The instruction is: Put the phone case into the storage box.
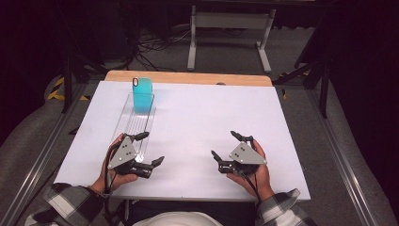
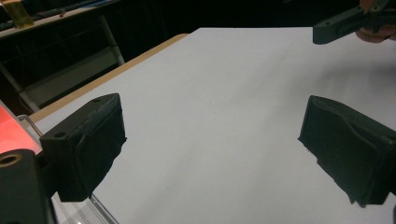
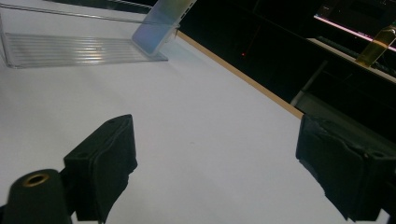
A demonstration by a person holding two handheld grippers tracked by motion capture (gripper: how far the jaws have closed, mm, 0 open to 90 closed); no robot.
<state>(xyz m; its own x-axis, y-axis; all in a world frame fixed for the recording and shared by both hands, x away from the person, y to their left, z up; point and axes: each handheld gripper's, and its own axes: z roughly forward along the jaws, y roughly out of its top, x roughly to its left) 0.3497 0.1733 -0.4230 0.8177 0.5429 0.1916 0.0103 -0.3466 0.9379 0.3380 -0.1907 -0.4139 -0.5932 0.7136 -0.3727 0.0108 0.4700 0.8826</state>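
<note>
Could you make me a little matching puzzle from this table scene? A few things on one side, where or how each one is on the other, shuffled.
Things:
1. phone case
2. clear rack
3. left gripper
4. right gripper

Descriptions:
A. open, held over bare white table at the near right
B. turquoise, standing upright at the rack's far end
C. open, at the rack's near end
D. see-through, lying long on the table's left side

Pairs: 1-B, 2-D, 3-C, 4-A
</note>
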